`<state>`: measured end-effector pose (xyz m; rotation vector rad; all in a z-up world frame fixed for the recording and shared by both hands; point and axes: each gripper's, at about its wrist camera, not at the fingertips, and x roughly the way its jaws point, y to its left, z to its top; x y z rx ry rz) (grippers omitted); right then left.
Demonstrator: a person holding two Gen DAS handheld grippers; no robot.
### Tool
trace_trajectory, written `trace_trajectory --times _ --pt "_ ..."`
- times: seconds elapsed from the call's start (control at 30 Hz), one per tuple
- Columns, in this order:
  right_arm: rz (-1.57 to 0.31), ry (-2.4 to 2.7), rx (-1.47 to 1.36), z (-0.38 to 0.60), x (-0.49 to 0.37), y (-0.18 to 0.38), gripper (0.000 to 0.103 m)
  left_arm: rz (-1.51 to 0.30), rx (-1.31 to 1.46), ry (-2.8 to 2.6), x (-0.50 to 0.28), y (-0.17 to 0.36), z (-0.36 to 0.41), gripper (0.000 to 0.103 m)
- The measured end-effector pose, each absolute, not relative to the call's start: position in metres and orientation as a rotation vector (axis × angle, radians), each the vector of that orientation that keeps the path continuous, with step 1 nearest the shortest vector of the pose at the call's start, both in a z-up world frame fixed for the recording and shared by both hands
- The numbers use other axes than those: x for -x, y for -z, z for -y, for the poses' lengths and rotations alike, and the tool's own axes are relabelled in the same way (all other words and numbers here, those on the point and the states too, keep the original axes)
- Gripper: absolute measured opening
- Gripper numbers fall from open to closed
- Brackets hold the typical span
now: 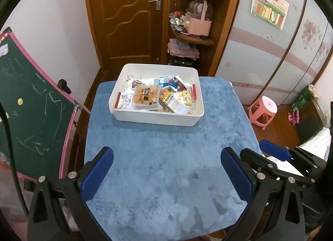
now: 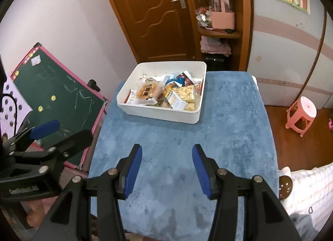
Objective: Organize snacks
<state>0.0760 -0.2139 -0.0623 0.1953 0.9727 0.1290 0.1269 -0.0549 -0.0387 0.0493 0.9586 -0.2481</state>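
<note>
A white plastic bin [image 1: 155,119] stands at the far end of the table with the blue plush cover [image 1: 166,168]. It holds several snack packets [image 1: 145,96], among them orange biscuits and pale crackers [image 1: 184,97]. The bin also shows in the right wrist view [image 2: 166,115] with the same packets [image 2: 145,93]. My left gripper [image 1: 166,157] is open and empty over the near part of the cover. My right gripper [image 2: 167,152] is open and empty, also short of the bin. The right gripper shows at the left view's right edge [image 1: 276,153]; the left gripper shows at the right view's left [image 2: 60,130].
A green chalkboard with a pink frame [image 1: 31,103] leans left of the table. A wooden door [image 1: 129,16] and corner shelves with a pink bag [image 1: 197,24] stand behind. A pink stool [image 1: 263,111] sits on the floor at right, by the wardrobe.
</note>
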Motion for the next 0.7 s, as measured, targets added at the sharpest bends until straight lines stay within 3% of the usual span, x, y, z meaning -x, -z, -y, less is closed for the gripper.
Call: trace_trajectory --times 0.23,0.7 --pt "-0.943 -0.124 -0.193 0.213 -0.045 0.044 0.056 -0.917 -0.049 0.209 -0.097 0.024 0.057 0.102" --pt "-0.897 -0.094 -0.127 0.212 -0.015 0.035 0.056 -0.839 -0.07 0.107 -0.064 0.014 0.056 0.102"
